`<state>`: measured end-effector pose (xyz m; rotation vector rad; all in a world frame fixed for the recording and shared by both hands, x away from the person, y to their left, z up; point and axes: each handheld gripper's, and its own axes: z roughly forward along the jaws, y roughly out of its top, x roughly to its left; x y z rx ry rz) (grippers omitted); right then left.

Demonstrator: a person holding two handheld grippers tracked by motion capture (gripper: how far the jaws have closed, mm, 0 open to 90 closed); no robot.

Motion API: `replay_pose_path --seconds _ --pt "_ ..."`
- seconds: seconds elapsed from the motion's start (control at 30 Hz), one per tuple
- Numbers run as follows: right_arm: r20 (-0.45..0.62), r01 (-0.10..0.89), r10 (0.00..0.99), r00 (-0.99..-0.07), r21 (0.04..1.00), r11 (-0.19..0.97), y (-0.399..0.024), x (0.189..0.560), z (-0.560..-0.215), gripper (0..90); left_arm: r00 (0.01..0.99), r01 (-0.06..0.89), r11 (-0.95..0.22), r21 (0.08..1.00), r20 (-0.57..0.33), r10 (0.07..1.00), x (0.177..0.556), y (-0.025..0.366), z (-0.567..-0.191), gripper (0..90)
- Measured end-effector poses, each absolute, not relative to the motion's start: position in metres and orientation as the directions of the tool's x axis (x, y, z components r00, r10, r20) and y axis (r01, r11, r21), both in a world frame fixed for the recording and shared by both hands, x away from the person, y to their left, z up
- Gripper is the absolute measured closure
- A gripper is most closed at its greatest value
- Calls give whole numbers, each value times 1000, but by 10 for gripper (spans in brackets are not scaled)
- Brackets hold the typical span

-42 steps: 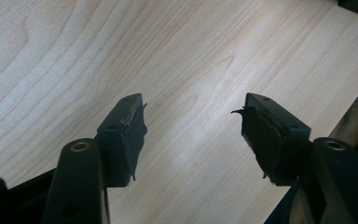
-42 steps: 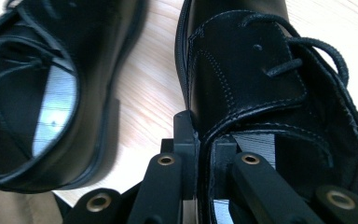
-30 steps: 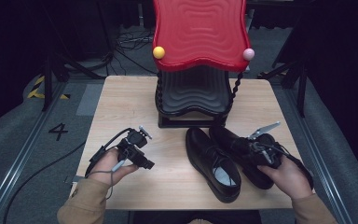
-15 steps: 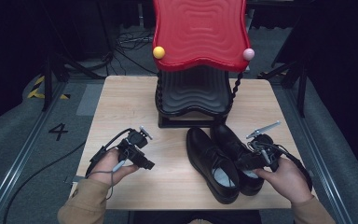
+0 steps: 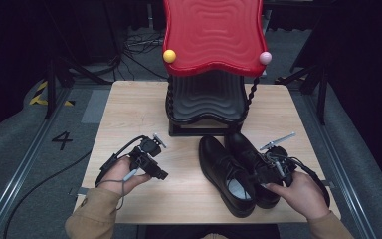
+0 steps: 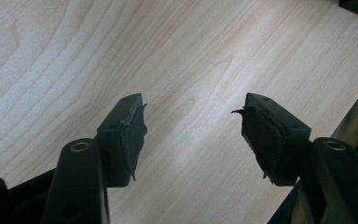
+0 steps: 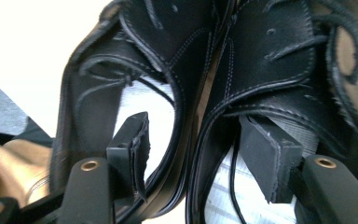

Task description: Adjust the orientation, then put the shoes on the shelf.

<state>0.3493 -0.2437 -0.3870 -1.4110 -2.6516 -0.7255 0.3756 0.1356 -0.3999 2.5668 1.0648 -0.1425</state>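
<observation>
Right gripper (image 7: 200, 149) jaws spread, one inside each shoe (image 5: 227, 174), straddling both inner walls. Close squarely to pinch them. Left gripper (image 6: 193, 140) spread over desk (image 5: 129, 109).

Right shoe's (image 5: 248, 158) heel behind the right hand-held gripper (image 5: 264, 175); both toes beyond the right gripper view's top edge

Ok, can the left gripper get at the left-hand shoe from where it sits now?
Probably yes. The left gripper hangs open over bare table, and only clear wood lies between it and the left-hand shoe. The right gripper has one jaw inside each shoe's opening, though, so the heel end looks crowded.
</observation>
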Motion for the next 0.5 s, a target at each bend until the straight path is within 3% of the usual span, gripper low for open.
replay_pose_path --seconds 0.13,0.5 --pt "249 797 769 -588 343 498 -232 354 -404 530 707 706 -651 277 -227 670 374 136 -400 397" --pt "156 792 796 -585 322 519 -218 361 -417 590 690 723 -634 275 -229 687 368 146 -402 397"
